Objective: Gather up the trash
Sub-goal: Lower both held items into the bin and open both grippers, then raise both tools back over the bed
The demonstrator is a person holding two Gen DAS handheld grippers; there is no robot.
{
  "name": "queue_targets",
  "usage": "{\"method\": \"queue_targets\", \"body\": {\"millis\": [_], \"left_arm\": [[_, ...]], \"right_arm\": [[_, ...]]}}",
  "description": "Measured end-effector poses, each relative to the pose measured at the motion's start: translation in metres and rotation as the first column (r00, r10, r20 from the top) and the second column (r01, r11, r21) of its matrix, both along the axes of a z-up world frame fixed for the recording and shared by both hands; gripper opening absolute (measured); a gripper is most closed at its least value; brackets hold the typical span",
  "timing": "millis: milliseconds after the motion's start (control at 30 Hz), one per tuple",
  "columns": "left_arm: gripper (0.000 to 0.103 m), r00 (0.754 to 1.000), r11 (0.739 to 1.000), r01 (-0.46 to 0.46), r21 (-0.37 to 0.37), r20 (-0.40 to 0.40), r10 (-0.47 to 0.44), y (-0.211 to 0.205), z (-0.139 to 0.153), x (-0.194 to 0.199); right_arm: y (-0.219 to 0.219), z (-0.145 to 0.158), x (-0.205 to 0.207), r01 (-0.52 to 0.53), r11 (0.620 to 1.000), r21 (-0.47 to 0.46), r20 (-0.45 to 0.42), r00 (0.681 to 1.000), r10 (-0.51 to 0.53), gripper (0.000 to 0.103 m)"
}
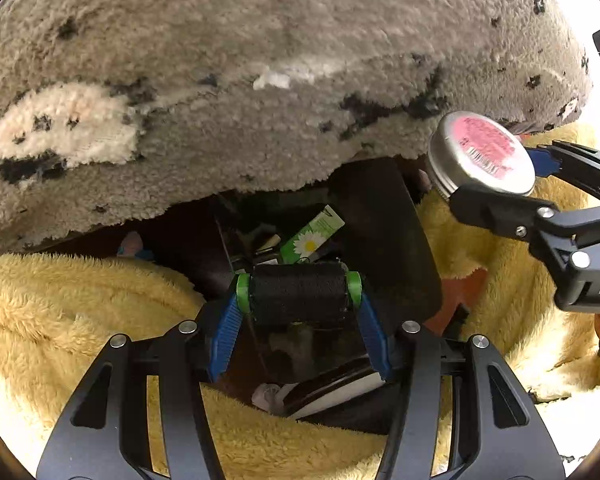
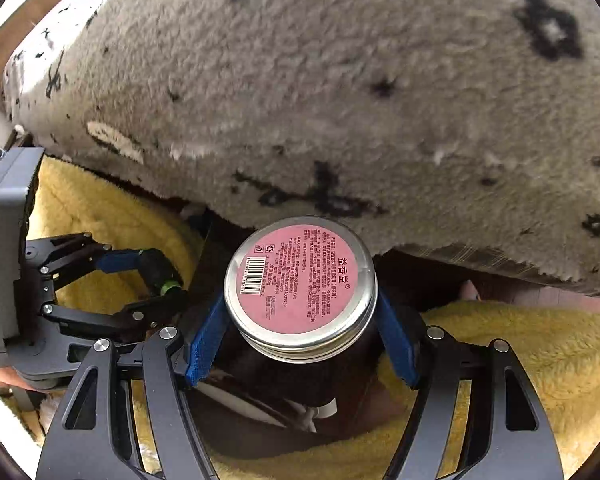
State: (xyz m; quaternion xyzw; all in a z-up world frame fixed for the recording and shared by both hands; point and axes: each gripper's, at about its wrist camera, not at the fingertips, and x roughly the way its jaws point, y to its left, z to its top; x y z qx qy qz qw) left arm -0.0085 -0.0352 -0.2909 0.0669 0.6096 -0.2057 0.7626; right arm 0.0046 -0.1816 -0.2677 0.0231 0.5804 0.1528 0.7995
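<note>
Shiny metal tin (image 2: pixel 300 292) (matt pink paper label), fuzzy grey rug (image 2: pixel 340 100), fluffy yellow blanket (image 1: pixel 80 300)

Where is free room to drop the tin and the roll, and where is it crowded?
Free: the dark gap between the grey rug edge and the yellow blanket, below the tin and the black roll. Crowded: around the green daisy packet and near the white cable.

the left gripper (image 1: pixel 299 294) points steeply down, its blue fingers (image 1: pixel 225 338) clamped on the green ends of a black roll (image 1: pixel 299 288). the right gripper (image 2: pixel 302 318), just beside it and tilted down likewise, grips a round tin (image 2: pixel 300 286) by its sides.
</note>
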Motion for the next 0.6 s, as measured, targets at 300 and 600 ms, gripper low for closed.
{"method": "queue_targets", "body": {"millis": [300, 600], "left_arm": [[0.058, 1.0, 1.0, 0.01, -0.001, -0.011, -0.01, -0.009, -0.015, -0.002], [0.089, 1.0, 1.0, -0.006, 0.0, 0.017, 0.006, -0.006, -0.011, -0.004]], "right_arm": [[0.001, -0.002, 0.0, -0.002, 1.0, 0.005, -0.007, 1.0, 0.002, 0.071], [-0.01, 0.016, 0.002, 0.037, 0.999, -0.011, 0.036, 0.999, -0.037, 0.089]]}}
